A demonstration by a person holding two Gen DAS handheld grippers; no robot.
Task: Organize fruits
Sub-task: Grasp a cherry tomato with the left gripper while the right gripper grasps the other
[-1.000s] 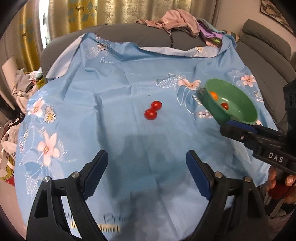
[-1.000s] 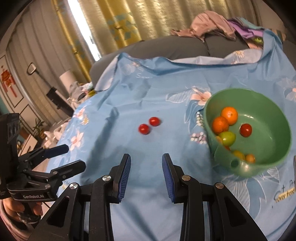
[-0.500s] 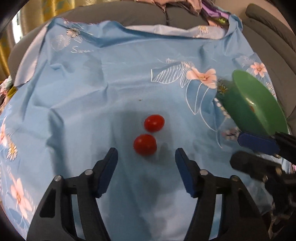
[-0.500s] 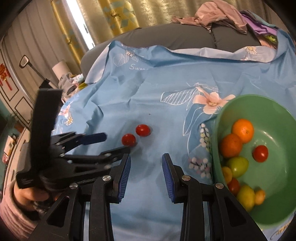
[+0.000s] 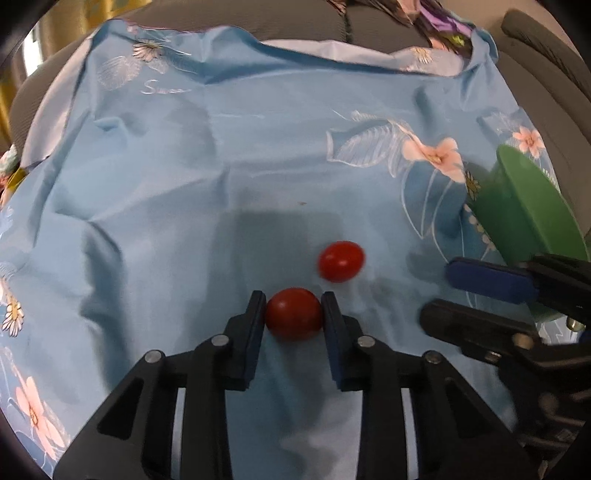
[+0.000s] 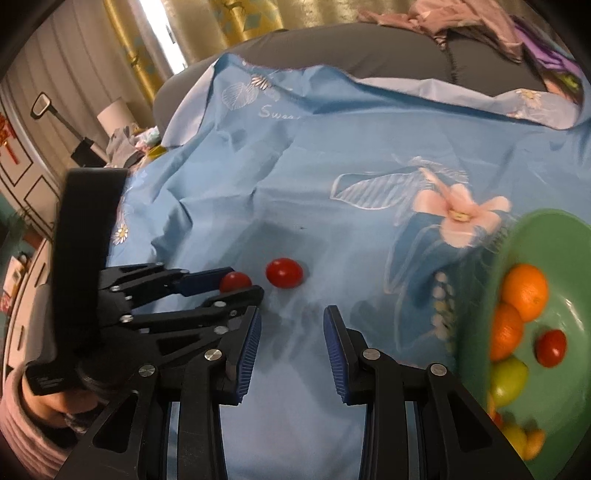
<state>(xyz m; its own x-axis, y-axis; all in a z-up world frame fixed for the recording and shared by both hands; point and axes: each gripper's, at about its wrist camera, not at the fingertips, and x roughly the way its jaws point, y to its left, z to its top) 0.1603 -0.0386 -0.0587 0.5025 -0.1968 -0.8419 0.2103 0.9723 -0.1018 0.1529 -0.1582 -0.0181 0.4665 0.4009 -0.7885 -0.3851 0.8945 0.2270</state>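
Observation:
Two red cherry tomatoes lie on a blue flowered cloth point(image 5: 221, 177). My left gripper point(image 5: 293, 314) is shut on the nearer tomato point(image 5: 293, 314), which rests on the cloth; it also shows in the right wrist view point(image 6: 235, 281). The second tomato point(image 5: 341, 261) lies just beyond and to the right, free point(image 6: 284, 273). My right gripper point(image 6: 291, 325) is open and empty, low over the cloth just short of the free tomato. A green bowl point(image 6: 576, 258) at the right holds oranges point(image 6: 524, 291), a red tomato point(image 6: 550, 348) and other small fruits.
The cloth covers a grey sofa point(image 5: 303, 33) with a heap of clothes point(image 6: 480, 22) at the back. The bowl's rim point(image 5: 535, 199) stands close to the right gripper's fingers point(image 5: 491, 278). Curtains and clutter are at the far left.
Both grippers moved forward and down toward the tomatoes. My left gripper's jaws closed from wide open onto the nearer tomato. The right gripper came closer to the second tomato.

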